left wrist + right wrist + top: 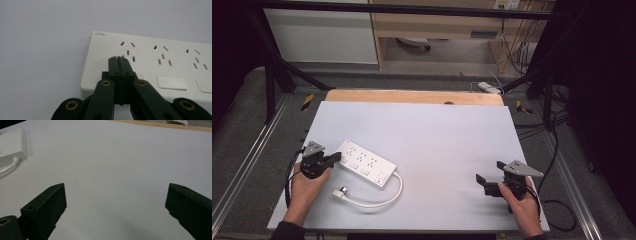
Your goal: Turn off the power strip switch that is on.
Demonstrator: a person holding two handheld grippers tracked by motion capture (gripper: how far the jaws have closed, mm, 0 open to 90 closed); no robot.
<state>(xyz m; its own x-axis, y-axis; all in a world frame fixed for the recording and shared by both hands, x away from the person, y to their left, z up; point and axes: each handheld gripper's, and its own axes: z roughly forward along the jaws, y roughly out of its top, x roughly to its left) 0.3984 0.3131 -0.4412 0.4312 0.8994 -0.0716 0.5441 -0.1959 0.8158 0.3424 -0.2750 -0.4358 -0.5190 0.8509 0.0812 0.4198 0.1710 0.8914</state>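
A white power strip (364,162) lies on the pale table top at the left, with several socket groups and rocker switches (171,82). Its white cable (382,199) loops round to a plug (341,192) in front of it. My left gripper (337,157) is shut with nothing held, its joined tips (118,59) resting over the strip's end beside the first socket. My right gripper (491,171) stands open over bare table at the right, nothing between its fingers (47,206). The strip's end (13,143) and cable show far left in the right gripper view.
The grey-white board (437,130) covers a wooden table whose far edge (412,96) shows. Black frame bars and rails run along both sides. A cable (557,210) trails off the right gripper to the floor.
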